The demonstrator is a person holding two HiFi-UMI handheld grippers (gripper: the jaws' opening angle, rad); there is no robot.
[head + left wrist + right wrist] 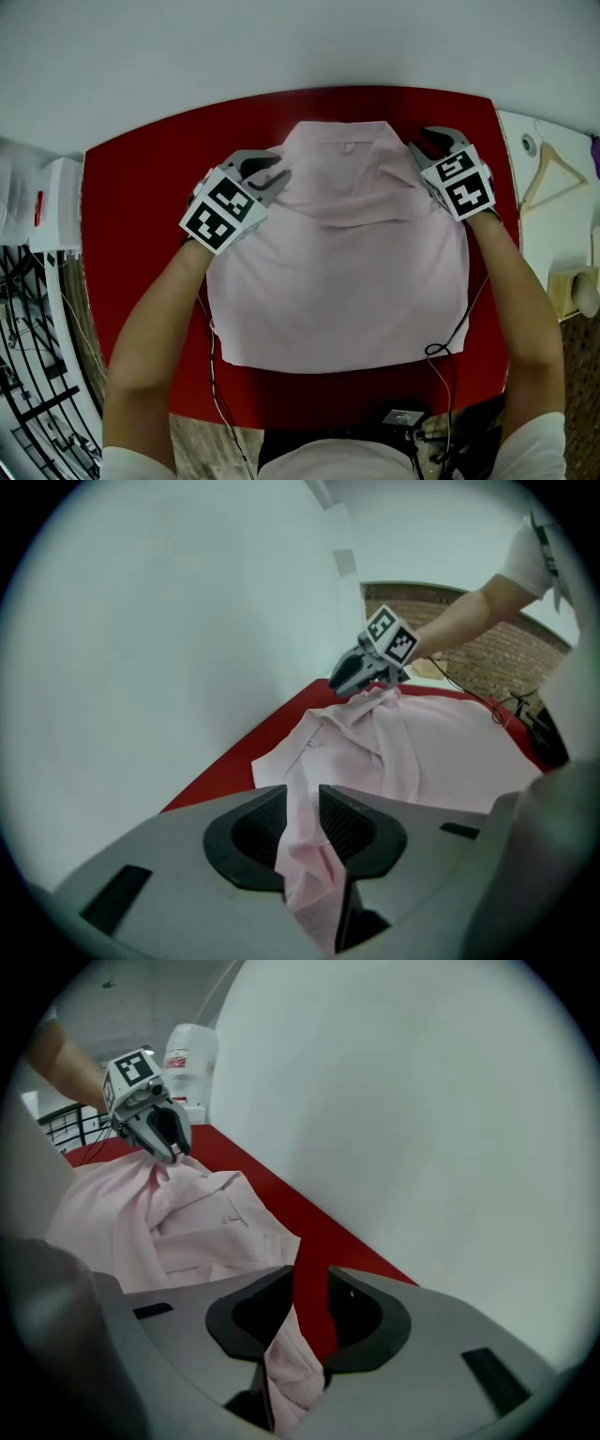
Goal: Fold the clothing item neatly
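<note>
Pale pink fabric polo shirt [337, 272] lies flat mid red desk [122, 187]. Long axis runs near-to-far, collar at far edge, hem toward near edge. Left gripper [270, 180] at left shoulder, clenched on a shirt fold. Right gripper [424, 148] at right shoulder, jaws parted, fabric loose between them.

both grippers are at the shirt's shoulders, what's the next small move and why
Probably draw the right gripper back off the shirt. Its jaws stand apart, with only a loose edge of cloth between them and the red table showing through the gap, so it holds nothing, while the left gripper pinches the other shoulder. Backing out should let that edge drop flat.
</note>
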